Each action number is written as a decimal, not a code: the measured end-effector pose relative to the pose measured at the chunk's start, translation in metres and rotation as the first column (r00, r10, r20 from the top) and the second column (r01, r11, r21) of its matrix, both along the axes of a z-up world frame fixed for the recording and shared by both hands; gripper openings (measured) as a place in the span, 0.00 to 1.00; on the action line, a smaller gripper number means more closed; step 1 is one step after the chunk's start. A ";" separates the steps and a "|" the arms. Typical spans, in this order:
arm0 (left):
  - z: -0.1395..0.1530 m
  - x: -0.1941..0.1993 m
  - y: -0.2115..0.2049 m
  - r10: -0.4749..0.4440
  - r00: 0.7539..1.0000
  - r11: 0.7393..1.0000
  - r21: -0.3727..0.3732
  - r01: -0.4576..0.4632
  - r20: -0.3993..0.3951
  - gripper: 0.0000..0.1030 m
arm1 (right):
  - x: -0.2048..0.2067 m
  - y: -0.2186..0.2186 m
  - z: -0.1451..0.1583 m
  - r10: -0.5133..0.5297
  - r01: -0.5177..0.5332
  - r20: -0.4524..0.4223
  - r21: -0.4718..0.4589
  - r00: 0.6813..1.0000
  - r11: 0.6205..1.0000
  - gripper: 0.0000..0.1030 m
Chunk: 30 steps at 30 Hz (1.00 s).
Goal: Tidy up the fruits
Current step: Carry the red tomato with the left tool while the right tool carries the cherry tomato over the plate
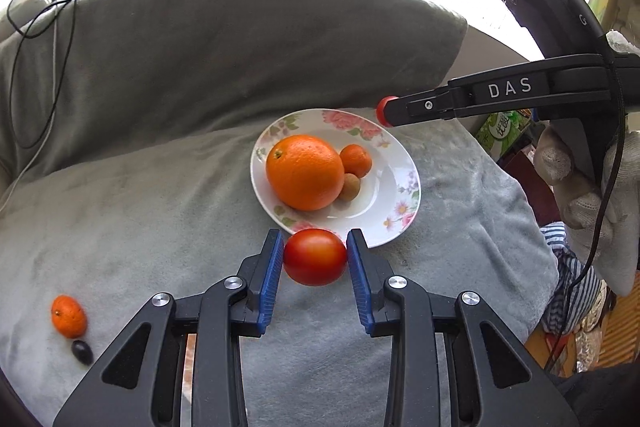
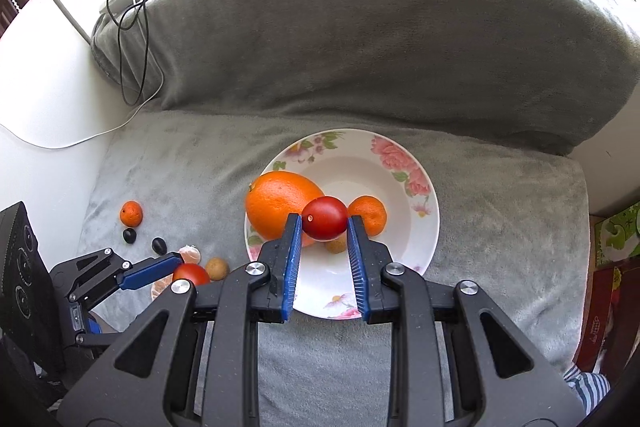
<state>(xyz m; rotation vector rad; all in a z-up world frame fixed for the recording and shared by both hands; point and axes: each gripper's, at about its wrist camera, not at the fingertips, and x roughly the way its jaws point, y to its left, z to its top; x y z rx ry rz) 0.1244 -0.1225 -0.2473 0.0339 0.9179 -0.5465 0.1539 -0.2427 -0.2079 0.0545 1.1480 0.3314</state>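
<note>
Your left gripper [image 1: 315, 255] clamped on red tomato [image 1: 315, 257], held just short of plate's near rim. Your right gripper [image 2: 324, 227] clamped on second red tomato [image 2: 325, 218], held above floral plate [image 2: 420, 247]. On plate: large orange [image 2: 276, 209], small mandarin [image 2: 370, 215], brown longan [image 2: 335, 246], all touching. Off plate, near cushion's left edge: loose mandarin [image 2: 131, 214], two dark grapes [image 2: 129, 235], another longan [image 2: 217, 268]. Grey blanket [image 2: 500, 227] covers cushion.
</note>
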 end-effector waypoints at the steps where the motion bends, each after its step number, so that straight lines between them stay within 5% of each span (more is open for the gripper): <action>1: 0.000 0.001 -0.005 -0.004 1.000 1.000 -0.005 0.004 -0.001 0.30 | 0.002 -0.002 -0.001 -0.005 0.005 0.000 0.000 1.000 1.000 0.24; 13: -0.004 0.010 -0.057 -0.059 0.998 0.998 -0.002 0.059 0.016 0.30 | 0.028 -0.018 -0.008 -0.009 0.009 0.001 0.013 1.000 1.000 0.24; 30: -0.008 0.022 -0.076 -0.059 0.998 0.998 0.003 0.058 0.002 0.30 | 0.051 -0.025 -0.025 0.000 0.001 -0.026 0.034 1.000 0.999 0.24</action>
